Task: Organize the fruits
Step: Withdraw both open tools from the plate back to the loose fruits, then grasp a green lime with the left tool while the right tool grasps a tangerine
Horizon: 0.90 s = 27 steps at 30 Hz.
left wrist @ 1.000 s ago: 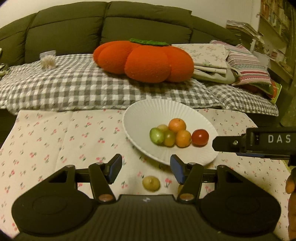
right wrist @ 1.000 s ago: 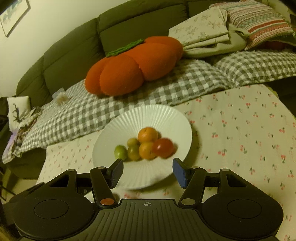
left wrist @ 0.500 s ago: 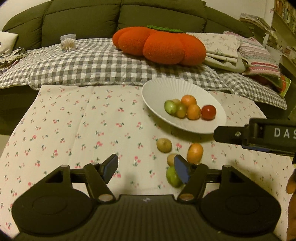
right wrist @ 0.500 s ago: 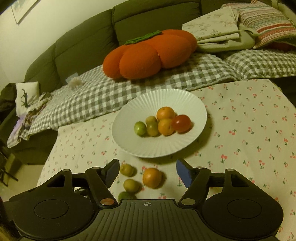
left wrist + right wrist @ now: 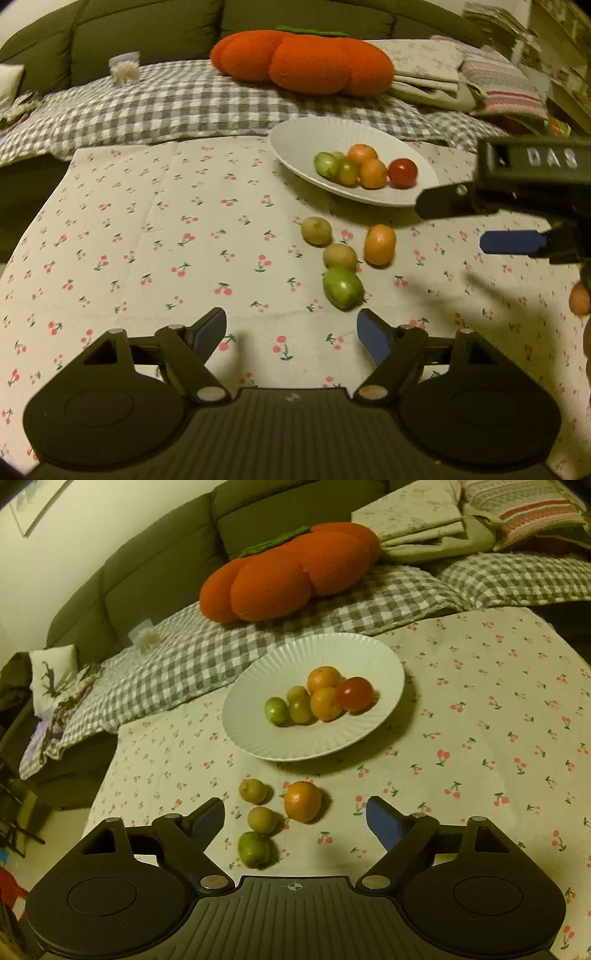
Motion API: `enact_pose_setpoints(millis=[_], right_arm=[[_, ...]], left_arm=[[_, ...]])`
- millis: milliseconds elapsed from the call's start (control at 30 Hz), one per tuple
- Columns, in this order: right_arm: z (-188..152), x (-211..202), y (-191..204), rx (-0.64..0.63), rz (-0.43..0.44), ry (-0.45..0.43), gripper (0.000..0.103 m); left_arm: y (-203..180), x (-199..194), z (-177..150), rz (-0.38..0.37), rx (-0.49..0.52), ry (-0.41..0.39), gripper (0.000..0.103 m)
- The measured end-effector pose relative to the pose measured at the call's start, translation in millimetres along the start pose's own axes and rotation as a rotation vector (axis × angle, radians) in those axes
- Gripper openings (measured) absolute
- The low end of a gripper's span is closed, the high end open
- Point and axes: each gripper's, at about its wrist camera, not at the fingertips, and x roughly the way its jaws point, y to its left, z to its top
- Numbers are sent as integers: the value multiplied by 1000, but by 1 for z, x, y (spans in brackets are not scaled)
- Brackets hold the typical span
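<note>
Left wrist: green fruit point(image 5: 342, 287) beyond jaws.

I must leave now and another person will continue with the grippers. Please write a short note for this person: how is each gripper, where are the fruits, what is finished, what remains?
Left gripper: jaws opening, nothing between them, hovering over the tablecloth near the loose fruits.
Right gripper: jaws opening, holding nothing, with the loose fruits ahead of it.
White plate: six fruits in it, two green, one yellowish, two orange, one red.
On the cloth in front of the plate: four loose fruits, two yellowish, one green, one orange.
Done: six fruits in the plate.
Left: probably bring the four loose fruits to the plate.
</note>
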Motion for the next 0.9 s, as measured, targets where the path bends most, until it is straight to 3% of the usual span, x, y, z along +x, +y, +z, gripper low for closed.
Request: enact_pose_setpoints(millis=[167,333,433,500,900], right_arm=[[0,6,-9,36,3,22,86],[0,12,-10,51,6,36,86],[1,15,-12,55,-9,33,85],[2,16,-14,59,-12,31,85],[0,40,-4,-1,-26,50,84]], left_arm=[[-13,10,2,-54,14,-23,74],[-28,26,5,-76,54,-31,59],[-24,36,7,-74,23,-22,45],[-22,38,8,-68,25,-37,28],[-11,29,8,-47,-19,1,28]])
